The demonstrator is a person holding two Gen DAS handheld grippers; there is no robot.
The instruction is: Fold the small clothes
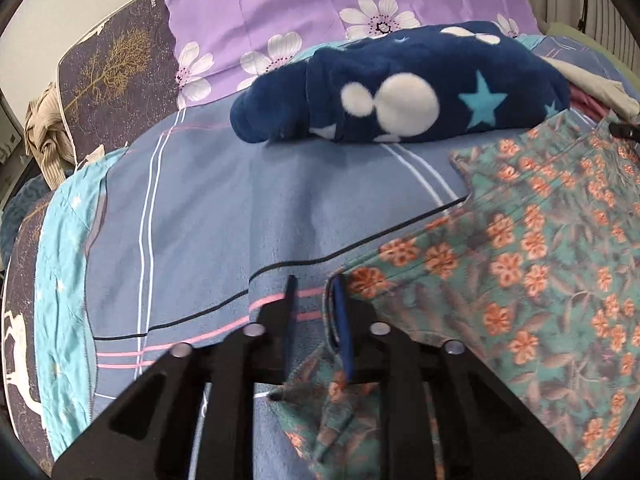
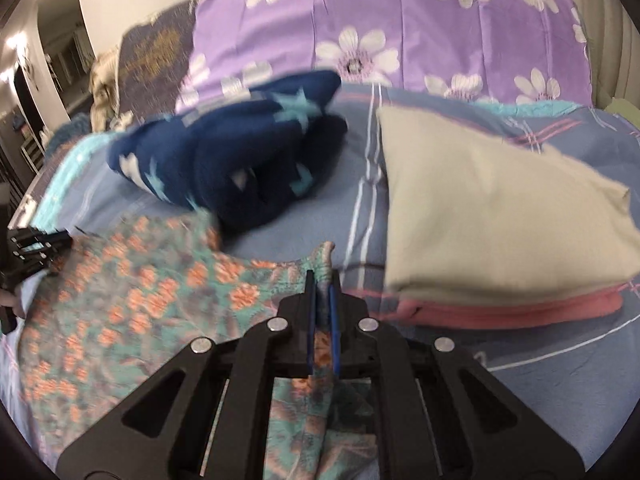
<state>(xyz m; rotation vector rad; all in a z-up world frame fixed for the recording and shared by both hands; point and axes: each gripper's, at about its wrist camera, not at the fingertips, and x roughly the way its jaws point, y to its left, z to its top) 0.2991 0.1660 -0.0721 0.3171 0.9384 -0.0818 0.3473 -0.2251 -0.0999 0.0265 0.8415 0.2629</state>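
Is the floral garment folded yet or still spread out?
Mostly spread: the floral garment lies flat on the bed; only the edge pinched in the right claw is lifted.

Home bedroom. Work surface is bed: blue-grey bedsheet [image 1: 208, 216] with thin white, pink and black stripes, turquoise cloth edge [image 1: 60, 264] at its side. Lilac pillow [image 1: 304, 12] with white flowers along head end, dark cushion [image 1: 116, 68] with gold tree print beside it. Household laundry lies around: navy fleece blanket [image 1: 404, 92] with stars and white spots, folded beige garment [image 2: 492, 208] atop pink one [image 2: 520, 312], knitted beige garment [image 1: 42, 136] at bed edge. Lit hallway [image 2: 28, 60] with ceiling lamps beyond.
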